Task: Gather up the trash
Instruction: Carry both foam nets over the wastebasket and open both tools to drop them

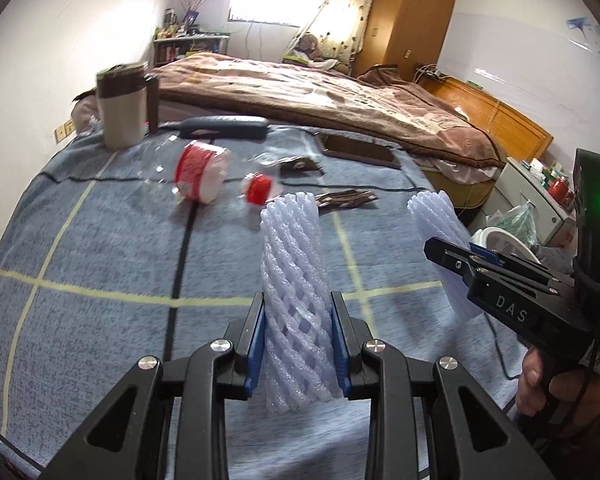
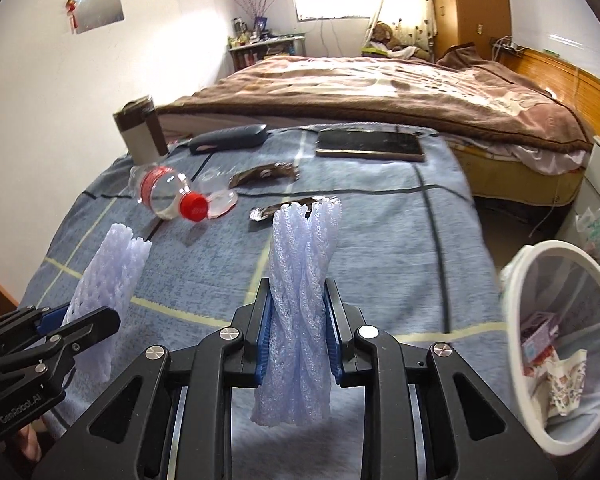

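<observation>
We hold one foam net sleeve (image 1: 296, 300) clamped in our left gripper (image 1: 298, 344) and another foam sleeve (image 2: 300, 312) in our right gripper (image 2: 296, 340), above the blue cloth (image 1: 100, 248). Next, we judge, both go right into the white bin (image 2: 516, 280).

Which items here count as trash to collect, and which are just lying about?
Job:
left foam net, in left gripper
right foam net, in right gripper
plastic bottle
torn wrappers
trash bin

Lying about, probably:
phone
glasses case
mug
</observation>
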Demonstrator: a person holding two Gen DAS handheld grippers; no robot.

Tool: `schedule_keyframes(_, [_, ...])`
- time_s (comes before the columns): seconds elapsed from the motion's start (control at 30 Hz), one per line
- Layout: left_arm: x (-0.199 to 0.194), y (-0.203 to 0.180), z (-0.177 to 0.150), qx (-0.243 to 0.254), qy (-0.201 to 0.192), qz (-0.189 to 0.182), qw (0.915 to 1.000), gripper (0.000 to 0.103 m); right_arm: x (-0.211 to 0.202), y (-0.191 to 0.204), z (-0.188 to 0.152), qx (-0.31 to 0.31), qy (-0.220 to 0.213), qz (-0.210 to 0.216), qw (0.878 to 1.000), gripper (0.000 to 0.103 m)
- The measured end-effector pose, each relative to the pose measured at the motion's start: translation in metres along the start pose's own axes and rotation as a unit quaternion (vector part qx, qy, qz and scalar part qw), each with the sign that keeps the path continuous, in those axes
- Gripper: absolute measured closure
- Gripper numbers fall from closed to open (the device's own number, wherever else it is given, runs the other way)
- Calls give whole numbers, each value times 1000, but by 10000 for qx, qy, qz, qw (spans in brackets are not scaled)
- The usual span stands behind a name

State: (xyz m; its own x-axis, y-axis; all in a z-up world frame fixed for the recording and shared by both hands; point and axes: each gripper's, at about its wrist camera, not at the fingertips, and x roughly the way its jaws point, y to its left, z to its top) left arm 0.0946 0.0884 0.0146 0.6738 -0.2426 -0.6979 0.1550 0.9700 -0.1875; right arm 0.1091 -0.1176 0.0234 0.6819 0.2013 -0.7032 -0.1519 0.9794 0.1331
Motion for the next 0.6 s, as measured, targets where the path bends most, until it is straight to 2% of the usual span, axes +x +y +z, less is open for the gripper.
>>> schedule_keyframes(0.6, [9,-101,25,831,-233,-370,9956,72,-47,-81,-3,510,-394,-552,9964,77])
